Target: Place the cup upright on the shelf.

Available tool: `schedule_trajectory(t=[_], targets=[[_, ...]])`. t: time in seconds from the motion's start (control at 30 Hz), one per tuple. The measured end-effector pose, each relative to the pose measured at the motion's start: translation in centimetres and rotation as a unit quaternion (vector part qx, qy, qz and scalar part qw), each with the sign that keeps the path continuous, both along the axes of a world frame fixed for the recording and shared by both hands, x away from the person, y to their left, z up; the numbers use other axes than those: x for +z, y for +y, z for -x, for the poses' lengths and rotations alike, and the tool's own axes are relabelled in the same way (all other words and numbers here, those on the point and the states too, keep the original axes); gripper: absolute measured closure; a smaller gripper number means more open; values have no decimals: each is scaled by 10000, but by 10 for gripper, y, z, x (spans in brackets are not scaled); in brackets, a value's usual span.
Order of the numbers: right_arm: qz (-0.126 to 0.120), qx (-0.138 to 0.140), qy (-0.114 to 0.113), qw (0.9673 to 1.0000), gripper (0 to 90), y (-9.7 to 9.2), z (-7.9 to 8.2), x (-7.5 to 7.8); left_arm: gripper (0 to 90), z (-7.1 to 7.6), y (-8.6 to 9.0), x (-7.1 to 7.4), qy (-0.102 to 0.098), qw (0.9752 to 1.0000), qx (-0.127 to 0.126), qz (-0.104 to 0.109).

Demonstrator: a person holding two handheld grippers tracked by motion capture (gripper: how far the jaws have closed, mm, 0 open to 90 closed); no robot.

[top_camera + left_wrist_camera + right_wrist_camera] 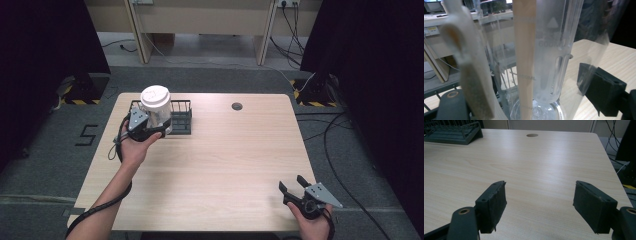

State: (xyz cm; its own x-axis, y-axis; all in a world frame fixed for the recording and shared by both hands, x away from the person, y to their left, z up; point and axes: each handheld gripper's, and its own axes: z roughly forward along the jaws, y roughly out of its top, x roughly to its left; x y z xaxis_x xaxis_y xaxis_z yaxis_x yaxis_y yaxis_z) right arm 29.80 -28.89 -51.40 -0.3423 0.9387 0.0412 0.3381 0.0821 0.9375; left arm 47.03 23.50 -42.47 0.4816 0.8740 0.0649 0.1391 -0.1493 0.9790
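Right gripper (292,186) open over pale wooden table (225,160), grey carpet (45,155) around

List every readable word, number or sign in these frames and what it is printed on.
"600ML" with a triangle mark above it: embossed on the clear measuring cup, faint.
"...00ML": lower graduation on the same cup, first digit unclear.
"S"-like or "5"-like mark: on the grey floor left of the table.
Nothing else is legible.

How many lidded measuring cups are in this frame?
1. The clear measuring cup with a white lid sits between the left gripper jaws at the black wire rack. Others could be hidden behind it.
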Motion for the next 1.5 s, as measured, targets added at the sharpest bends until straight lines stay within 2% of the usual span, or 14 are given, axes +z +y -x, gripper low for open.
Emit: schedule_trajectory(t=[0.67,1.07,1.5], targets=[[-4,1,-4,10000,266,0,0,0,179,-23,0,21,-88,9999,112,-19],[9,6,-6,10000,265,0,0,0,179,-40,3,24,-55,9996,282,7],[39,13,9,10000,266,0,-1,0,178,-59,6,21,21,9990,441,29]])
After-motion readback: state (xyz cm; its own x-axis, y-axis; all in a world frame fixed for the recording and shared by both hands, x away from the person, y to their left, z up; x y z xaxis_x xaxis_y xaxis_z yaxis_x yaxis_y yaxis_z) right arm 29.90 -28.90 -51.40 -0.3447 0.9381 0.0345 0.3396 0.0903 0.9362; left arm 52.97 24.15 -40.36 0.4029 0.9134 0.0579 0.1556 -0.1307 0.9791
